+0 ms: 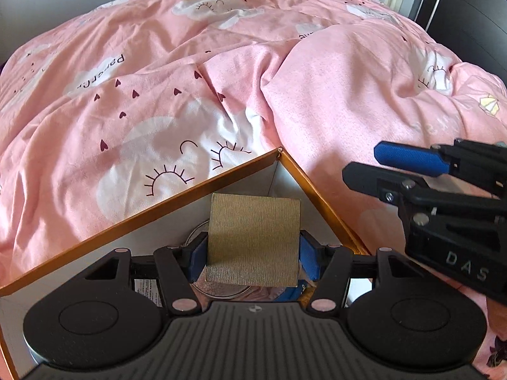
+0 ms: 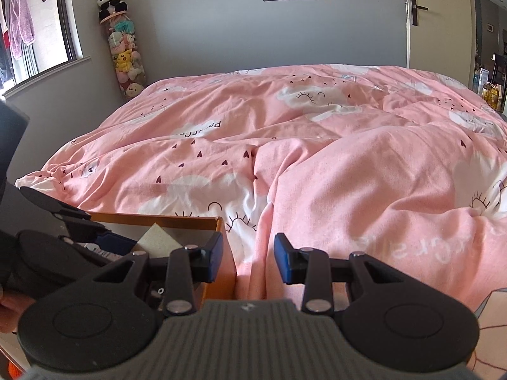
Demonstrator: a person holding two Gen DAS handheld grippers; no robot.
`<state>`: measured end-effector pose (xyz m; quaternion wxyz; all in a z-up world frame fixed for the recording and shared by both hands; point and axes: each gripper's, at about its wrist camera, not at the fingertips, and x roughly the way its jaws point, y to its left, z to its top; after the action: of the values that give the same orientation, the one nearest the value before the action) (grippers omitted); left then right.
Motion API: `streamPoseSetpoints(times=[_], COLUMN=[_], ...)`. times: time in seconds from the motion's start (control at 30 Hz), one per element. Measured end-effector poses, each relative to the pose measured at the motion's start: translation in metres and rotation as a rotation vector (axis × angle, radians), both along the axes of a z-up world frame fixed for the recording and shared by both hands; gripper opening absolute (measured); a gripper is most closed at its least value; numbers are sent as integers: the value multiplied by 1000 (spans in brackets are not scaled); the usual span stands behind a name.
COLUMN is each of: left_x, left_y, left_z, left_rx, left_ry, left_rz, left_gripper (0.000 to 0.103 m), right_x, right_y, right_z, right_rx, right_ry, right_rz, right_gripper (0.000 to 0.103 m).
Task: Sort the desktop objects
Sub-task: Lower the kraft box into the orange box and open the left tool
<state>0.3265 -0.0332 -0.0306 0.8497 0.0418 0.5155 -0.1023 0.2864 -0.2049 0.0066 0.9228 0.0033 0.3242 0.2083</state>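
My left gripper (image 1: 252, 258) is shut on a flat olive-gold textured pad (image 1: 253, 237) and holds it over the far corner of an orange-rimmed box (image 1: 126, 221) with white inner walls. Under the pad lie a round metal-rimmed thing (image 1: 218, 289) and other items, mostly hidden. My right gripper (image 2: 248, 258) is open and empty, above the box's right wall (image 2: 226, 253) and the pink duvet. It shows in the left wrist view (image 1: 361, 166) to the right of the box. The left gripper shows in the right wrist view (image 2: 123, 240) with the pad (image 2: 158, 240).
A rumpled pink duvet (image 2: 332, 158) with clouds and hearts covers the bed around the box. A hanging net of plush toys (image 2: 126, 50) fills the far corner by a window. A door (image 2: 418, 9) stands at the back right.
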Motion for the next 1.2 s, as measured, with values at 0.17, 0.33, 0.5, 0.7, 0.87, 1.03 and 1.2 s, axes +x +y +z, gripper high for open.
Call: streamPoseSetpoints(times=[0.17,0.33,0.5,0.7,0.87,1.03,1.2], left_x=[6,1,-2,-13,-26,-34,-46], left_y=[9,18,24,26,33,35,44], left_z=[-2,3,8,19,23,19,26], left_rx=[-57,-92,-124,-149,-177,-159,-193], left_ry=[30,47,38,32,37,38,-7], left_rz=[59,73,95,88,94,92,89], left_gripper=[69,69,69,69,69,69,69], right_x=[0,-7,-14,-25,-35,-41,-39], right_y=[1,7,12,16,29,43,43], right_z=[-6,-8,-7,2,4,-8,-10], right_rx=[-41,-83,-111,-139,-179,-271,-261], right_ry=[14,8,5,-21,-48,-57,-57], right_rz=[8,42,82,146,232,283,270], right_gripper=[39,39,43,48,65,70,71])
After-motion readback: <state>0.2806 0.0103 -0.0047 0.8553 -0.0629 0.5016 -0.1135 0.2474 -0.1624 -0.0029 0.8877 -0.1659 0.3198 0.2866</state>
